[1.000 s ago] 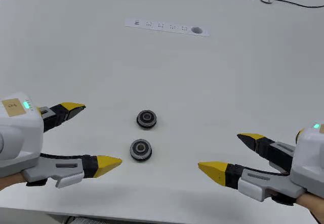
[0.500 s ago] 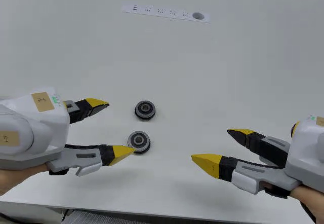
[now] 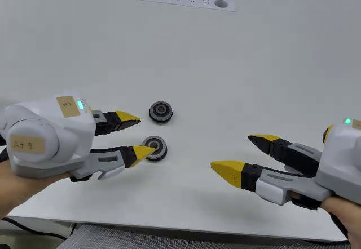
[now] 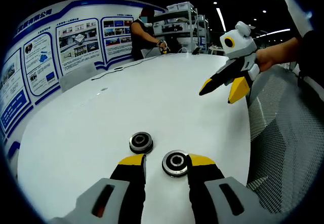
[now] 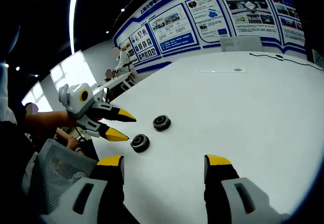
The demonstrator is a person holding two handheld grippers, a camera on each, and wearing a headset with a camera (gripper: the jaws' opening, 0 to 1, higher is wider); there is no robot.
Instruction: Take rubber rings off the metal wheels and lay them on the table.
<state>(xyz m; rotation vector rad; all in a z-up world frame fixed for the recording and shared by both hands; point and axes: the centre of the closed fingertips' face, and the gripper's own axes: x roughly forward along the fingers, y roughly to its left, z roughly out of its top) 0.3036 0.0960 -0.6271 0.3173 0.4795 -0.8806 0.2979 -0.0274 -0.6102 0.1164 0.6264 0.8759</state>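
The left gripper [image 3: 145, 135] is spread around the near wheel [image 3: 155, 147] on the table [image 3: 237, 80], the far wheel [image 3: 161, 111] lies just beyond, and the right gripper [image 3: 232, 152], also spread, is well apart.

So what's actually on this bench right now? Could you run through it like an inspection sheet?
Surface: white table, smooth and plain.
Job's things: near wheel and far wheel, lying flat and apart, dark rings apparently on both.
Clutter: socket strip at the far side.
Tools: left tool open, tips either side of the near wheel, contact unclear; right tool open, holding nothing, away from the wheels.
Cables: thin cable at the table's far end.
Surroundings: posters on the wall; a person standing beyond the table.
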